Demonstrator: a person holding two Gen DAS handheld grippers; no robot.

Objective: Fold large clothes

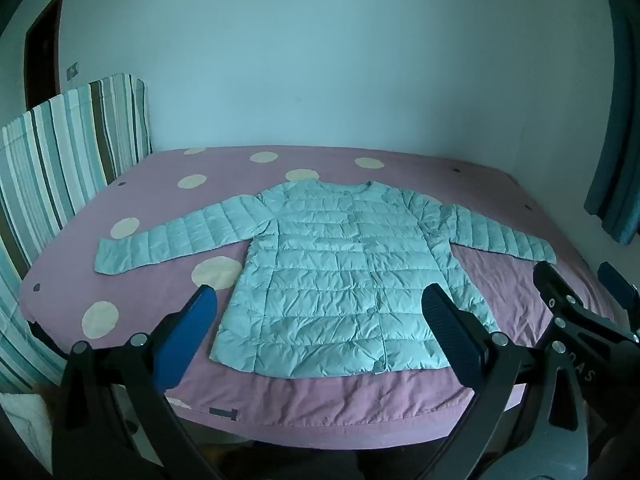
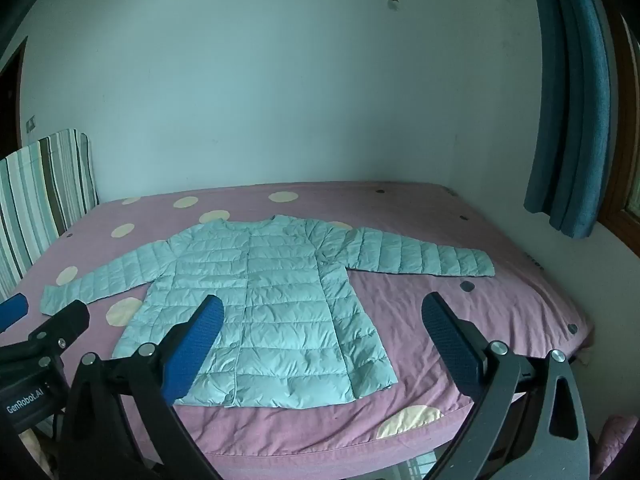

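A light teal quilted jacket (image 1: 344, 280) lies flat and face up on the pink bed (image 1: 320, 404), collar toward the far wall and both sleeves spread out sideways. My left gripper (image 1: 320, 298) hovers over the bed's near edge in front of the hem, open, with nothing between its fingers. In the right wrist view the same jacket (image 2: 260, 300) sits left of centre. There my right gripper (image 2: 323, 306) is also open and empty, short of the hem's right part. Each gripper shows in the other's view: the right gripper (image 1: 580, 280) and the left gripper (image 2: 46, 310).
The pink sheet carries cream dots. A striped padded headboard (image 1: 68, 152) stands along the bed's left side. A blue curtain (image 2: 568, 120) hangs at the right, by a wooden window frame. A plain wall backs the bed, and a dark door (image 1: 40, 52) is at far left.
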